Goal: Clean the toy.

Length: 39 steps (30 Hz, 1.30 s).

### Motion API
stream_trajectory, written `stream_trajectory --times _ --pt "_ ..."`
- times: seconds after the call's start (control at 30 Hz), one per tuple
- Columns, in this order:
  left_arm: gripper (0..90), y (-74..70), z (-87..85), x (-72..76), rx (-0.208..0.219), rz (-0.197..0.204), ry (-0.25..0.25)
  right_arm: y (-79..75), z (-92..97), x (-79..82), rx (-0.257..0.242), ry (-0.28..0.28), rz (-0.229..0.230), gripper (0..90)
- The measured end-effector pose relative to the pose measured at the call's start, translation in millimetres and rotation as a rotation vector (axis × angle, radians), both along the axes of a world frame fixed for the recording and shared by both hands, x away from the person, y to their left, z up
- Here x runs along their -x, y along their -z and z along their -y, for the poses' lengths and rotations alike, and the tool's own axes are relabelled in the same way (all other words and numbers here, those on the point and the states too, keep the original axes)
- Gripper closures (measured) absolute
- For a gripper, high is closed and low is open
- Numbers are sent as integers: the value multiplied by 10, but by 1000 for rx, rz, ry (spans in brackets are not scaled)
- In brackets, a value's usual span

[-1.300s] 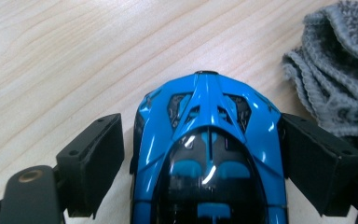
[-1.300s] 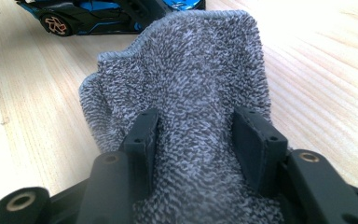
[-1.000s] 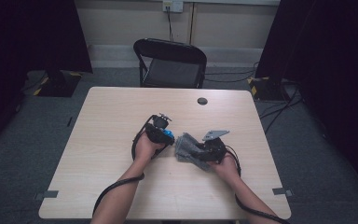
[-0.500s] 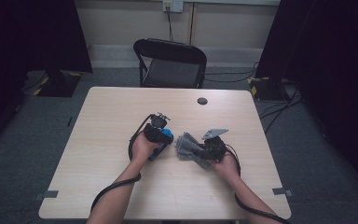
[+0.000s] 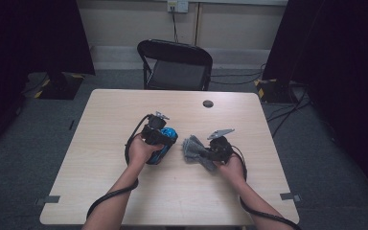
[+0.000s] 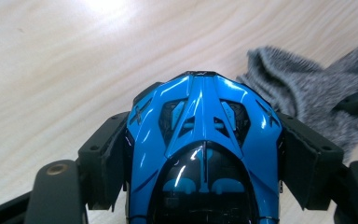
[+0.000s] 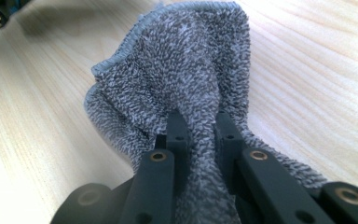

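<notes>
Left tongs [image 6: 200,154] clamp a blue toy car [image 6: 203,140] — right tongs [image 7: 200,126] pinch a grey cloth [image 7: 177,70].

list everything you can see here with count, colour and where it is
toy car: 1, blue and black, clamped in the left gripper above the table
cloth: 1, grey, pinched in the right gripper, on the table
table: 1, light wood, centre
round cap: 1, dark, far table edge
folding chair: 1, black, behind the table
left gripper: 1, black, shut on the toy car
right gripper: 1, black, shut on the cloth
</notes>
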State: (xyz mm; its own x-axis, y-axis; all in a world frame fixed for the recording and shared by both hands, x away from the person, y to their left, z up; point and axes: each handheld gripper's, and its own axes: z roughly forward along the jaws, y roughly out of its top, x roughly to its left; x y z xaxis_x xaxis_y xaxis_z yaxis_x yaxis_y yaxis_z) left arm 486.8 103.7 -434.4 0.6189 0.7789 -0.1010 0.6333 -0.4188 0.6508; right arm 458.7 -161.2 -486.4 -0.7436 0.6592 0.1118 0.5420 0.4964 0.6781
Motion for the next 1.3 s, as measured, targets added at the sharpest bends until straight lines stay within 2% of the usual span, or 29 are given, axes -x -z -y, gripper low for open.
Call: stream_trajectory --times 0.17,0.37,0.6,0.77,1.03,1.13,1.3 --pt "262 -99 -17 19 14 12 17 -34 38 -4 -9 -4 -14 811" --pt "264 -125 17 46 33 10 35 -126 122 -35 -55 6 -37 813" --pt "263 -193 100 85 43 11 82 -386 278 -166 -103 51 -31 813" --pt "263 -240 199 142 54 28 119 -629 315 -275 -120 65 -7 813" --pt "264 -317 380 260 84 43 197 -989 263 -441 -155 93 41 813" --pt "263 -326 457 293 86 48 219 -1072 219 -495 -166 100 51 813" --pt "263 -320 563 312 97 48 243 -1140 39 -552 -170 84 39 813"
